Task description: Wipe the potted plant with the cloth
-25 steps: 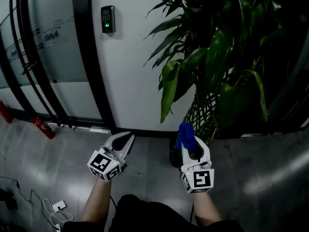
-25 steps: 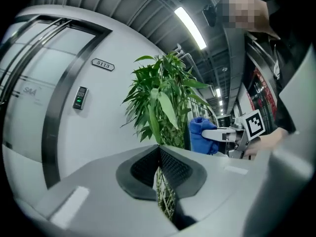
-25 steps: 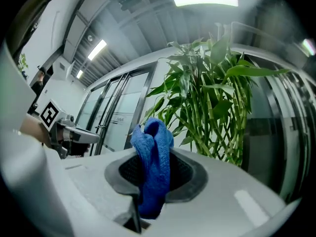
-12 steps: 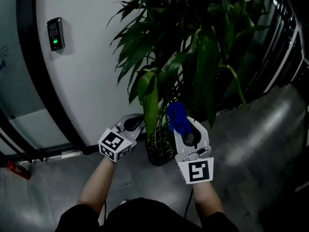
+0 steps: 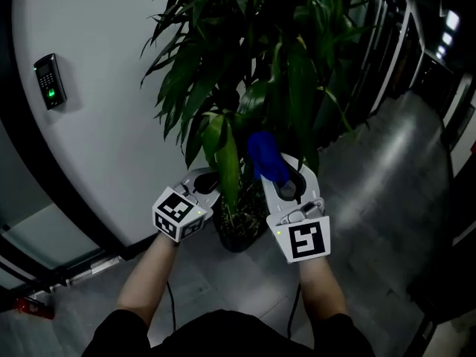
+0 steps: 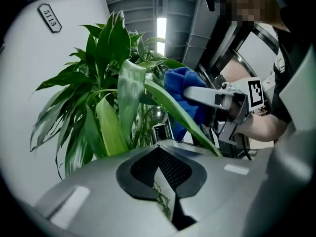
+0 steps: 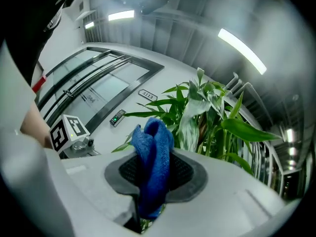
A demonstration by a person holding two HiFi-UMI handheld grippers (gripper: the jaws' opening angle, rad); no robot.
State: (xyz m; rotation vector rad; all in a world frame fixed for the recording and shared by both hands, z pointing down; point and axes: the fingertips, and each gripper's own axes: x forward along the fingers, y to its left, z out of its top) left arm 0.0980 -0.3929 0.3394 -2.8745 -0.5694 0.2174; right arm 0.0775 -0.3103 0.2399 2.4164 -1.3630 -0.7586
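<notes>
The potted plant (image 5: 245,58) with long green leaves fills the upper middle of the head view, and its dark pot (image 5: 239,238) stands on the floor by the white wall. My right gripper (image 5: 277,171) is shut on a bunched blue cloth (image 5: 264,155), held up against the lower leaves. The cloth (image 7: 153,154) sticks up between the jaws of the right gripper (image 7: 157,181). My left gripper (image 5: 207,177) is just left of a drooping pale leaf (image 5: 227,166). Its jaws (image 6: 159,149) are shut with nothing in them, and the leaf (image 6: 129,95) is just beyond them.
A keypad reader (image 5: 47,80) with a green light is on the white wall at left. A red fire extinguisher (image 5: 33,307) lies at the wall's foot. Dark railings (image 5: 394,36) run behind the plant at right, with grey floor (image 5: 387,199) beside them.
Both grippers have risen from near the pot to the lower leaves. The view has swung so that the plant is at centre. The cloth is now against the foliage.
</notes>
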